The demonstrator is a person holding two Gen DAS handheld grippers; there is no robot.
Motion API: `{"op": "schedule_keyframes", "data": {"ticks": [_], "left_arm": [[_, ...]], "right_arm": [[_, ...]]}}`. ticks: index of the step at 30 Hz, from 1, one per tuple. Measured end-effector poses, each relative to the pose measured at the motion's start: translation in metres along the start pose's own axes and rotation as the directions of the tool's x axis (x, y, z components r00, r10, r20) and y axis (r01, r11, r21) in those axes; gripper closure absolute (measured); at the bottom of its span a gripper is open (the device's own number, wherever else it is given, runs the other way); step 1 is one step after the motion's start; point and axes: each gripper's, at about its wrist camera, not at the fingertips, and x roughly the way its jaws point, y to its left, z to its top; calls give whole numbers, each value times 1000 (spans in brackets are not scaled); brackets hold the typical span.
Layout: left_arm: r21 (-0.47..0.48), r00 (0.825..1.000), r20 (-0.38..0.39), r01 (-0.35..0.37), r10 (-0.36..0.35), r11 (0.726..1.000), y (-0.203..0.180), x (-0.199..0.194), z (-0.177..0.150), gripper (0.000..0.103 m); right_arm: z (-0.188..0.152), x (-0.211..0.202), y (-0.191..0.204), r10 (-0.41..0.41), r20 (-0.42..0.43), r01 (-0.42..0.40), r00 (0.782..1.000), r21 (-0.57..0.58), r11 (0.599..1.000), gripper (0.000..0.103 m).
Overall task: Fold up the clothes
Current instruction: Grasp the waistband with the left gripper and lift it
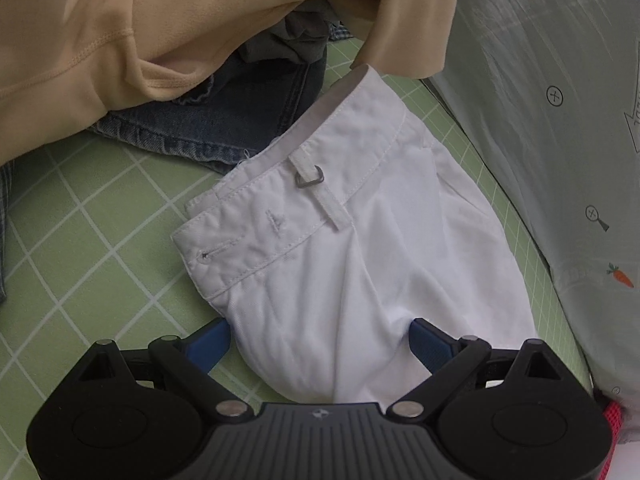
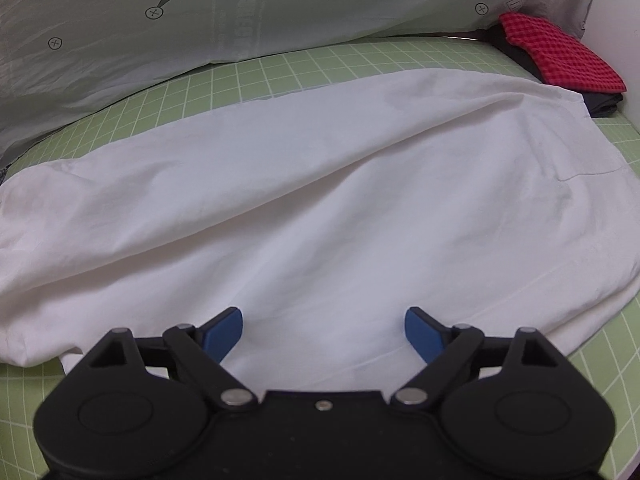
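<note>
On green gridded mat [image 2: 304, 68]: white trousers [image 2: 320, 184], smooth woven cotton, lying flat with soft creases, stitched waistband [image 1: 288, 184] with metal ring at the left end. Far side: pale carrot-print sheet [image 2: 300, 12], crinkled. Far left: peach knit [image 1: 100, 40] heaped over denim [image 1: 224, 120]. Far right: red checked cloth [image 2: 560, 56], folded. Left gripper [image 1: 320, 340] and right gripper [image 2: 324, 330]: blue pads spread apart, over trouser fabric.

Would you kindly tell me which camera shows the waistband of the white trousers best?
The left wrist view: the waistband lies in plain sight, with buttonhole and metal ring. The right wrist view shows only plain white cloth, no waistband.
</note>
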Motion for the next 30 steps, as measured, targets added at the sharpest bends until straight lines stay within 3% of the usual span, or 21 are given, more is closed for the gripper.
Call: {"op": "schedule_keyframes", "data": {"ticks": [4,7,9,12,20,26,30], "left_arm": [[-156,996,20,84,-82,984,14,3,5,13],[-207,994,31,108,-104,972,21,3,8,37],[-192,995,37,103,-98,976,21,-1,8,72],[-164,986,73,157,-147,974,16,-13,6,85],[96,947,194,240,-254,966,-53,-69,-15,90],[288,922,225,245,-314,926,-126,-93,-61,91],[375,920,208,238,-332,896,-170,-91,-100,91]], "right_arm": [[0,1,1,0,1,0,1000,2,1000,14],[1,-1,-3,7,22,-8,1000,30,1000,14],[1,-2,-6,16,36,-18,999,55,998,14],[-1,-4,-14,27,53,-32,998,89,996,14],[-9,-10,-61,41,102,-64,994,236,970,14],[-6,-21,-104,43,141,-79,989,258,963,14],[3,-31,-141,29,150,-62,988,220,973,14]]}}
